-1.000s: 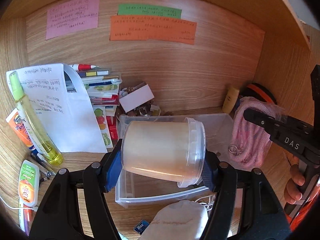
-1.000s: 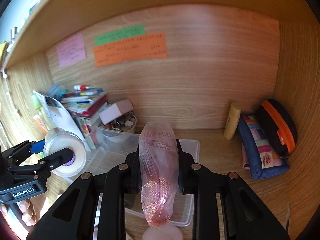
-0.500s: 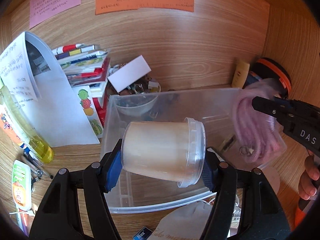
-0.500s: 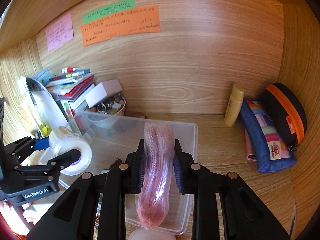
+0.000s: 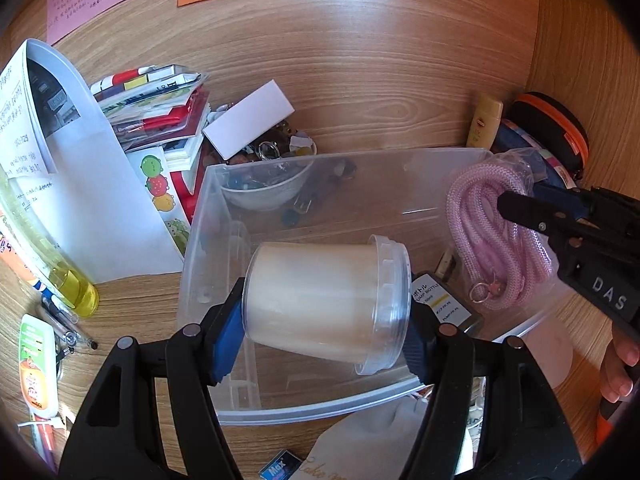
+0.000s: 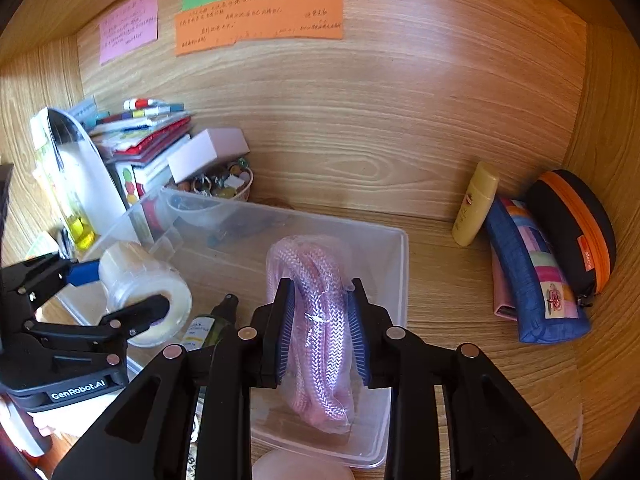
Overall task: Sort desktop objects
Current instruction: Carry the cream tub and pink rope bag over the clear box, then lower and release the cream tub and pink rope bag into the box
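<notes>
My left gripper [image 5: 324, 312] is shut on a cream-filled clear plastic jar [image 5: 320, 300], held sideways over the left half of a clear plastic bin [image 5: 280, 408]. The jar also shows in the right wrist view [image 6: 144, 292]. My right gripper [image 6: 320, 336] is shut on a bagged pink rope [image 6: 316, 332], held inside the bin's right half [image 6: 400, 280]. The rope shows in the left wrist view [image 5: 492, 232]. A small dark bottle [image 6: 212, 328] lies in the bin between the two grippers.
A stack of books and packets [image 5: 160, 112], a white box [image 5: 248, 120] and a bowl of trinkets [image 5: 272, 188] stand behind the bin. A yellow bottle [image 5: 48, 248] and paper stand left. A tan tube [image 6: 476, 204] and pouches [image 6: 536, 264] lie right.
Both grippers have moved forward and down into the bin. The jar and the bagged rope now sit lower, within the bin's walls.
</notes>
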A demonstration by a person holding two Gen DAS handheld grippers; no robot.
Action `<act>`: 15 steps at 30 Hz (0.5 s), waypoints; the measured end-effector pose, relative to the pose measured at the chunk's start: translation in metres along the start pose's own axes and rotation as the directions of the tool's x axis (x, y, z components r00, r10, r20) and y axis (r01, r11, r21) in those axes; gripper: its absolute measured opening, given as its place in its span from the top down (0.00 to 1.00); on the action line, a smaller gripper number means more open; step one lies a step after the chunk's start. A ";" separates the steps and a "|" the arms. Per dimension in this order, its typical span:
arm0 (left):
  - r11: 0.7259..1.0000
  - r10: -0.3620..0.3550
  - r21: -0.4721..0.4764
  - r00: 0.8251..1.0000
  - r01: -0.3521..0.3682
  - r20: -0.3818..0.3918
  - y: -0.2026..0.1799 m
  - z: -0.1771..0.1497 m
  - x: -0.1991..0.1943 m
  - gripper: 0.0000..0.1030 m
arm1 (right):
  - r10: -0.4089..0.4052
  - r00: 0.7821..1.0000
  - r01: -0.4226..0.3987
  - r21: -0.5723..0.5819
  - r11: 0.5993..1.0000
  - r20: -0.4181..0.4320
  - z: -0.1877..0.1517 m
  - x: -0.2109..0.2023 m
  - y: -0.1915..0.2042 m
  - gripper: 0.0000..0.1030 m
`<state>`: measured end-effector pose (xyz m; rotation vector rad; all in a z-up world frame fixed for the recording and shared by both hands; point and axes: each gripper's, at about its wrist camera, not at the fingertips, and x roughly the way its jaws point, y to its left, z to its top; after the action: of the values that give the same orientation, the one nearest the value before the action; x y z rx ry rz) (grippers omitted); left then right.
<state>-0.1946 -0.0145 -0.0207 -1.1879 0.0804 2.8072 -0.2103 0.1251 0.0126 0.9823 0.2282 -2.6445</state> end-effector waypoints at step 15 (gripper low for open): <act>0.999 0.022 0.042 0.997 -0.025 0.076 -0.007 0.000 -0.023 0.34 | -0.036 0.998 0.040 -0.062 0.997 0.058 -0.001 -0.009 0.014 0.40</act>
<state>-0.1779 -0.0093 -0.0042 -1.0775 0.1492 2.8518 -0.1987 0.1143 0.0168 0.8894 0.3183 -2.6779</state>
